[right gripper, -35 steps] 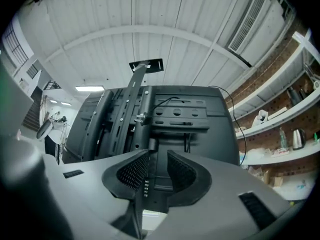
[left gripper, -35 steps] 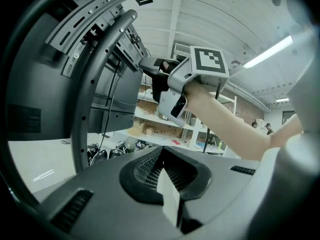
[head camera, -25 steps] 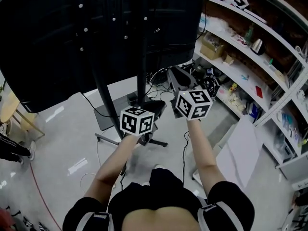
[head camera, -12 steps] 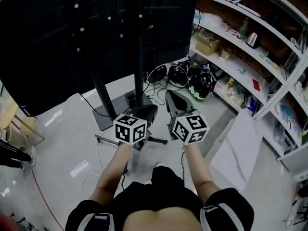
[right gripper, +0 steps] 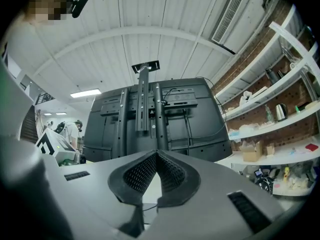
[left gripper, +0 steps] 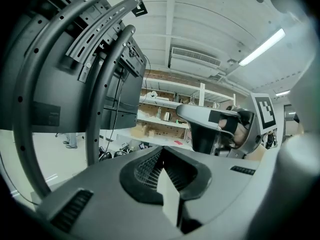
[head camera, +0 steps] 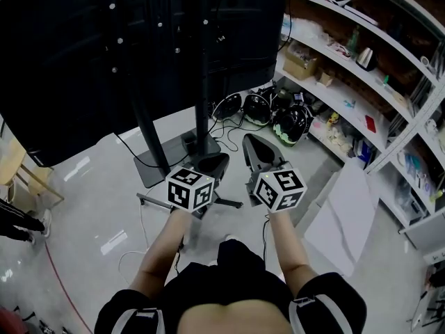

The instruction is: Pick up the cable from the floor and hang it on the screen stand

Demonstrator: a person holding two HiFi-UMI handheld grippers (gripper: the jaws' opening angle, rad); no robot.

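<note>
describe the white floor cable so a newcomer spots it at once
Find the big black screen on its black two-post stand. On the pale glossy floor by the stand's foot, left of the person's left forearm, a thin white cable ends in a loose curl. Its neighbours are black cables and, further left, a red cable.

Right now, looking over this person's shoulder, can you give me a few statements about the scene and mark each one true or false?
1. The right claw is shut with nothing in it. True.
2. The left claw grips a cable. False: it is shut and empty.
3. The person faces the back of the screen stand. True.
4. The shelves are on the person's left. False: they are on the right.
5. Cables lie on the floor. True.
</note>
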